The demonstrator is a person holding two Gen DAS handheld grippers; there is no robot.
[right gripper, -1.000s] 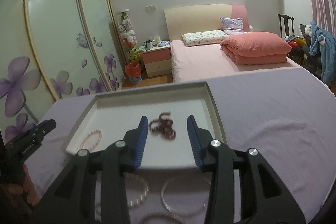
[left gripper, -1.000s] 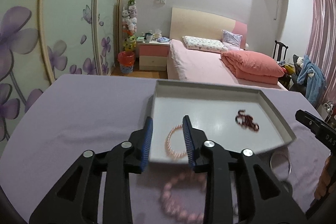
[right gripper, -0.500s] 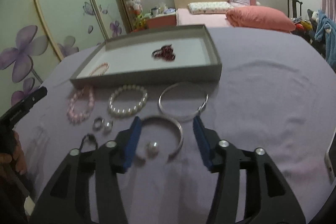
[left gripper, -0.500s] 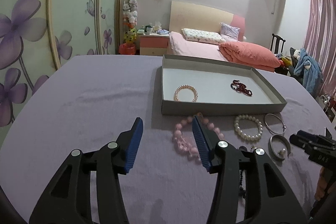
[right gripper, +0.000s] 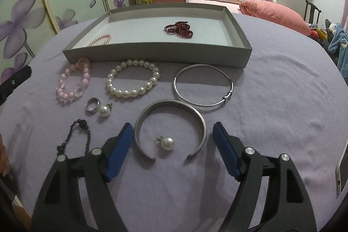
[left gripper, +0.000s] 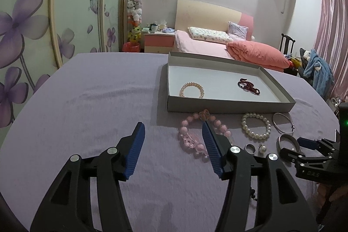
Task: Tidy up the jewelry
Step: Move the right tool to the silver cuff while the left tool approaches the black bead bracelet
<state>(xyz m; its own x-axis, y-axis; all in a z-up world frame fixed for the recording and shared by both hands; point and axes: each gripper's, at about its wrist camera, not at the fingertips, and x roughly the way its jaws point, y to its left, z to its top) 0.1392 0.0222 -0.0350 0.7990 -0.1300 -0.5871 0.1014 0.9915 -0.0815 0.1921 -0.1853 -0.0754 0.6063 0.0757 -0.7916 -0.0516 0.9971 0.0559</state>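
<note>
Tools (left gripper: 173, 129) (right gripper: 173, 131) have spread wider since before, tray (right gripper: 156, 51) farther off.

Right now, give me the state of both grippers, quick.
Left gripper: open, holding nothing.
Right gripper: open, holding nothing; the open cuff lies between its fingers.

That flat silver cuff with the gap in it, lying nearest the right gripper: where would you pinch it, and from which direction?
Probably from above, pinching the closed arc of the silver cuff on its far side. It lies flat on the purple cloth, so one finger goes inside the band and one outside. I would avoid the near side: the gap is there, and a pearl earring sits inside the cuff. The right gripper is open.
</note>
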